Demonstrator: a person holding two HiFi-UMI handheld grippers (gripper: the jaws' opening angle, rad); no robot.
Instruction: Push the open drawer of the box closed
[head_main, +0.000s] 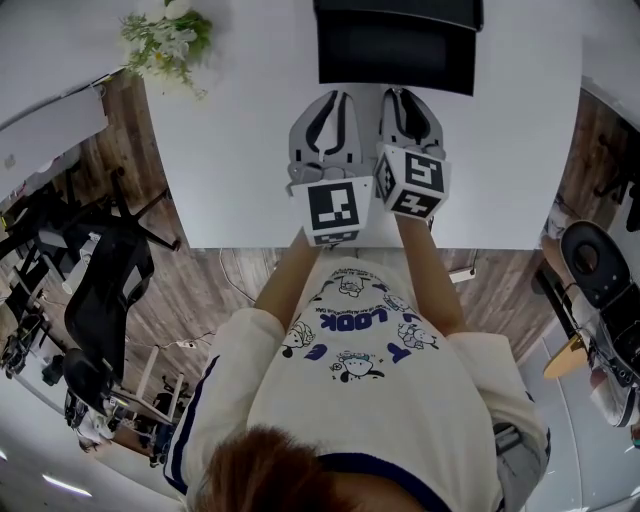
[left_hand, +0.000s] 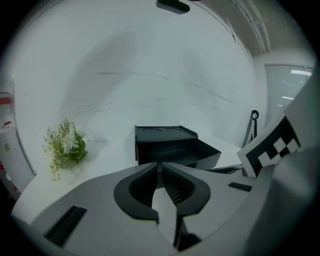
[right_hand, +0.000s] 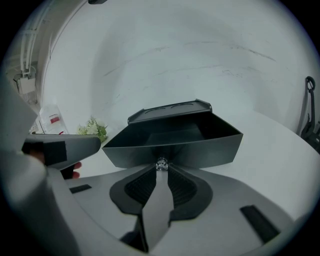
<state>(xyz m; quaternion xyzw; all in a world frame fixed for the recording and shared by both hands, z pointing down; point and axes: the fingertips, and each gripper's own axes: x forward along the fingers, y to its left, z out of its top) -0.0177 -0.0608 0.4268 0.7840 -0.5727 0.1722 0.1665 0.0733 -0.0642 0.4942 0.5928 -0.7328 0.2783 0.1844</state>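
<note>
Closing the drawer (right_hand: 172, 142) well means pushing straight along its run, not at an angle. The black box (head_main: 397, 45) sits at the far edge of the table (head_main: 240, 150), about midway along it, and its drawer stands pulled out toward the near edge. A spray of flowers (head_main: 165, 40) lies by the far left corner, well clear of the work.

The right hand-held gripper (right_hand: 161, 171) has its jaws drawn together, with the tips right at the small shiny knob (right_hand: 161, 164) in the middle of the drawer front. I cannot tell whether they touch it. The left hand-held gripper (left_hand: 160, 167) is also closed on nothing and points at the box from just beside the right one.

The closed tips make a firm, blunt pusher, so I would keep them that way. The contact is better placed on the flat front beside or just under the knob, since the rounded knob could let the tips slide off. The push should go level, toward the far edge, and slowly. The box looks light and may skid along the table rather than take the drawer in. The free left hand-held gripper could steady it at the side or top if it starts to move. The step is done once the front sits flush with the box.
</note>
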